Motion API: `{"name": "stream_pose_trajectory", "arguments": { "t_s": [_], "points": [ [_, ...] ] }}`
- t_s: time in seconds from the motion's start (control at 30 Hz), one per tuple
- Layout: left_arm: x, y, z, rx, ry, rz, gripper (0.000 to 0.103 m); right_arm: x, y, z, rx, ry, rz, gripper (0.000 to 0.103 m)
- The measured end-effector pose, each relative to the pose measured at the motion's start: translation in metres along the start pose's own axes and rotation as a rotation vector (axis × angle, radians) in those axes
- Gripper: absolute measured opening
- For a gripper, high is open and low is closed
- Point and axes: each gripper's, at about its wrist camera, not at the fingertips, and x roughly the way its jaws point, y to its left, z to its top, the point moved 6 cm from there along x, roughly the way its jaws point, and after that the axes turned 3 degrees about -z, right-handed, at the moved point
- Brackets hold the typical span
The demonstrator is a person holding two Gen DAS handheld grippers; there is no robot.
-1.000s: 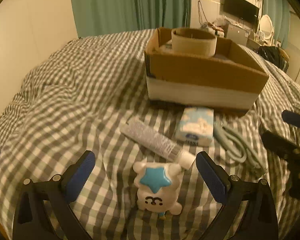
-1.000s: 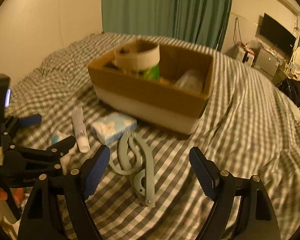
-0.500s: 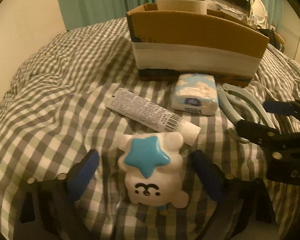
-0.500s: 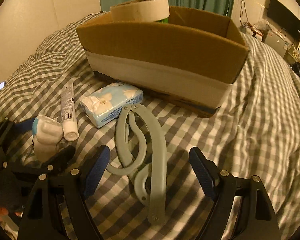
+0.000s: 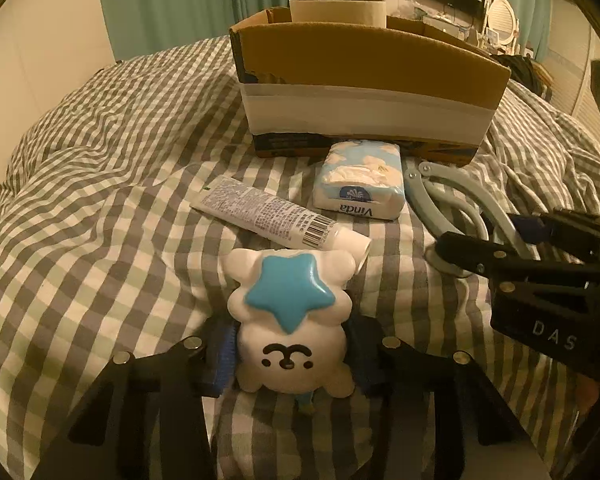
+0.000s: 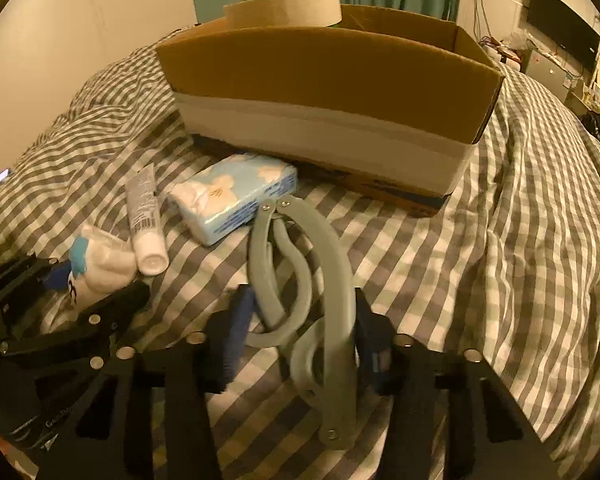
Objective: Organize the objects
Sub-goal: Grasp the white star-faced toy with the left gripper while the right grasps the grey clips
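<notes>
Between your left blue-padded fingers [image 5: 220, 354]: white toy [image 5: 290, 320], blue star; beyond them, white tube [image 5: 278, 218], blue-and-white tissue pack [image 5: 360, 188], brown-and-white box [image 5: 364, 92], grey-white checked bedspread [image 5: 100, 200].

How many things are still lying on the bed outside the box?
4: the star toy in the left gripper, the tube behind it, the tissue pack by the box, the grey hanger in the right gripper.
</notes>
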Motion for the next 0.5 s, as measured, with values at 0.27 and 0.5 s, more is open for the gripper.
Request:
{"name": "stream_pose_trajectory", "arguments": {
  "t_s": [0.27,0.5],
  "points": [
    [-0.011,0.0,-0.005,0.004,-0.003,-0.002,0.046,-0.021,0.002,-0.006,0.014,-0.037,-0.008,0.027],
    [-0.022,-0.001,-0.004,0.001,-0.011,-0.015,0.046,-0.045,0.008,-0.004,0.006,-0.088,0.0,0.013]
  ]
}}
